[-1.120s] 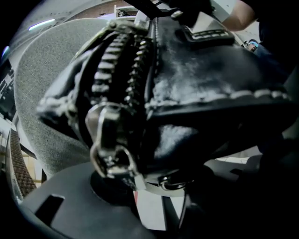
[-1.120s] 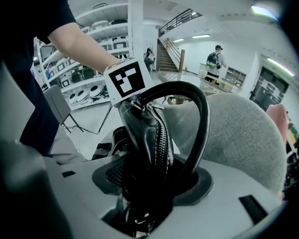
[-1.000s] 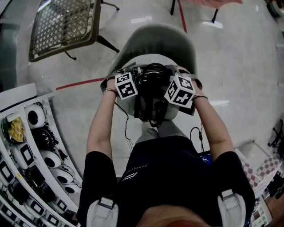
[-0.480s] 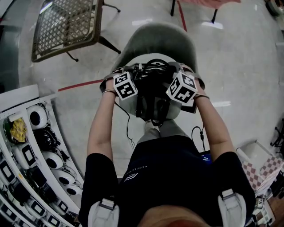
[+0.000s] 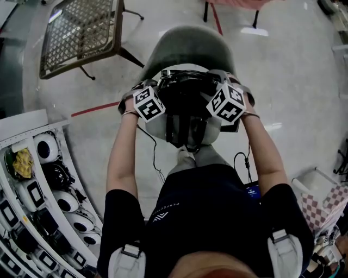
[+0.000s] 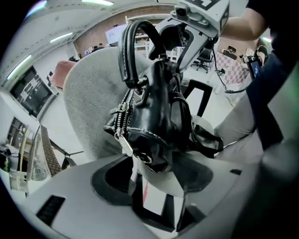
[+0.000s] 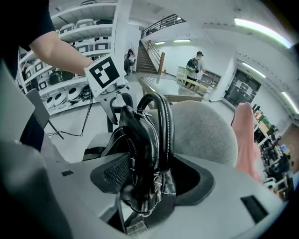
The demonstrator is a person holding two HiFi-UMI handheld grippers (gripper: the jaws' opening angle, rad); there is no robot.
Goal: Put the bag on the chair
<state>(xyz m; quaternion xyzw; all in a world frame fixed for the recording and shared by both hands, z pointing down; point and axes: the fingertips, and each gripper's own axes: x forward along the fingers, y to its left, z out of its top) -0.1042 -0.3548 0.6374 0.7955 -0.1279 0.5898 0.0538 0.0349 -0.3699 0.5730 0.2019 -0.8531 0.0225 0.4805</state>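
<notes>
A black leather bag (image 5: 185,106) with a stiff handle stands upright on the seat of the grey upholstered chair (image 5: 190,49), its strap trailing over the seat's front edge. My left gripper (image 5: 157,96) is at the bag's left end and my right gripper (image 5: 217,99) at its right end. In the left gripper view the bag's zipper end (image 6: 145,140) lies between the wide jaws of the left gripper (image 6: 154,182), which have just been closing a little. In the right gripper view the bag (image 7: 145,154) sits between the wide jaws of the right gripper (image 7: 149,186), which have just been opening. I see neither gripper's pads pressing on it.
A wire-mesh chair (image 5: 81,32) stands at the upper left, and a pink chair (image 5: 234,4) beyond the grey one. Curved shelves (image 5: 43,179) with several devices fill the left edge. A red line (image 5: 98,107) crosses the floor. A checkered box (image 5: 326,201) sits at the right.
Both grippers have moved up the picture toward the chair's back, and their marker cubes stand slightly further apart. The bag stays between them over the seat.
</notes>
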